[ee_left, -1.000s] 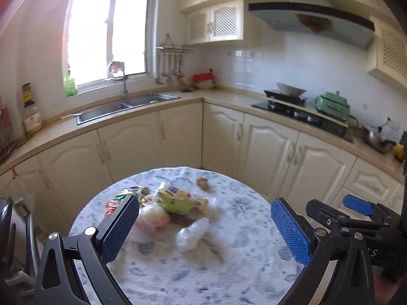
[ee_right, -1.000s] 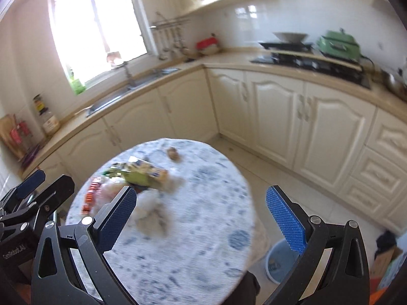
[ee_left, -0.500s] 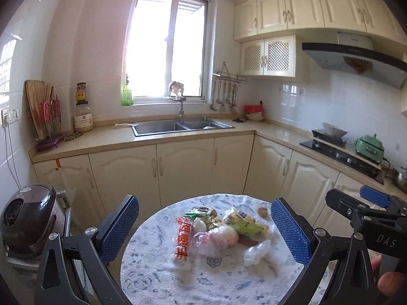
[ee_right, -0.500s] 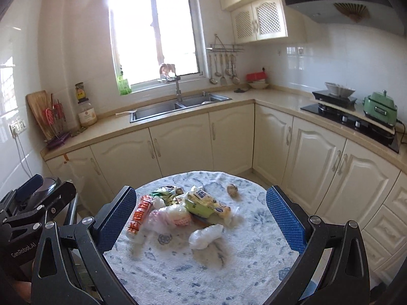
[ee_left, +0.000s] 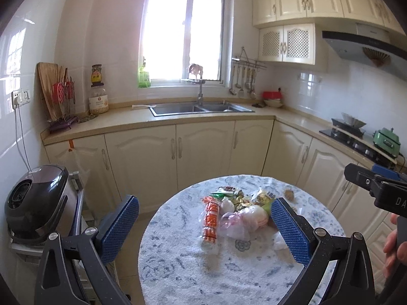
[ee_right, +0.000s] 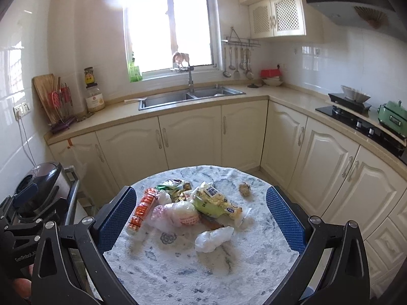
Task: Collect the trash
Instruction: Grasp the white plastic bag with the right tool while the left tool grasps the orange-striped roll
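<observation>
A pile of trash lies on a round table (ee_right: 203, 274) with a white-and-blue cloth: an orange wrapper (ee_right: 142, 208), a pink-white plastic bag (ee_right: 178, 214), a yellow-green snack bag (ee_right: 216, 202), a crumpled clear bag (ee_right: 213, 235), green wrappers (ee_right: 173, 185) and a small brown lump (ee_right: 244, 188). The pile also shows in the left wrist view (ee_left: 236, 216). My right gripper (ee_right: 201, 219) is open and empty, held above the pile. My left gripper (ee_left: 204, 228) is open and empty, above the table's left part.
Cream cabinets and a counter with a steel sink (ee_right: 188, 96) run behind the table. A hob with a green pot (ee_right: 391, 117) is at the right. A dark rice cooker (ee_left: 33, 200) stands on a stand left of the table.
Both grippers have swung and drawn back; the views now face the window and sink. The table and pile sit lower and centred. Both grippers stay open.
</observation>
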Tool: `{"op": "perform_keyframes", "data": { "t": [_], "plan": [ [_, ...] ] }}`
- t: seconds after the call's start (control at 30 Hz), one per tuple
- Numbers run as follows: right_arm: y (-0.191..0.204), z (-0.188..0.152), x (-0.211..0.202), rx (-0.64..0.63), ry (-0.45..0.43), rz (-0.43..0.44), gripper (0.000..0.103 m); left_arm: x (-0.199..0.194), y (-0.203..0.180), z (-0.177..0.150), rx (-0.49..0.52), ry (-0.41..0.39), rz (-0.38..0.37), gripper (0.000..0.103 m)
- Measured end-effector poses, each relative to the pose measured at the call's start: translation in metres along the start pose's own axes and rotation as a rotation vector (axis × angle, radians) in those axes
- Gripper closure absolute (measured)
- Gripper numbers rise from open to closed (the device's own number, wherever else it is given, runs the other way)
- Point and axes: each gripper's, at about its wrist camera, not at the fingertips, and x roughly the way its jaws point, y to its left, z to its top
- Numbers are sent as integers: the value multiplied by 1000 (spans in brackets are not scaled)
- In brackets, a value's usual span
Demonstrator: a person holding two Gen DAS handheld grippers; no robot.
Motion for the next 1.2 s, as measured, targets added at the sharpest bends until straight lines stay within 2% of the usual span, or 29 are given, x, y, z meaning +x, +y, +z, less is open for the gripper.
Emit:
{"op": "perform_keyframes", "data": {
  "t": [0.2,0.47,0.77,0.83,0.97,1.1,1.13,1.17,1.2],
  "plan": [
    [-17,-22,68,20,148,-9,0,68,7,10,-4,108,22,1],
    [-41,-69,155,79,355,-26,0,169,4,15,16,231,44,1],
    [-58,-104,209,166,485,-4,10,286,-3,26,37,339,56,1],
    [-58,-106,213,174,496,5,16,312,-6,27,45,361,59,1],
    [-51,-108,216,154,507,35,37,361,-9,30,76,407,61,1],
    [-45,-112,214,149,506,57,46,406,-14,32,87,444,38,2],
    [-44,-113,212,150,504,64,48,420,-16,36,79,451,21,7],
    [-44,-115,209,152,503,73,51,427,-17,35,70,457,-1,20],
    [-44,-117,206,158,502,83,58,438,-17,37,52,474,-40,28]
  ]
}}
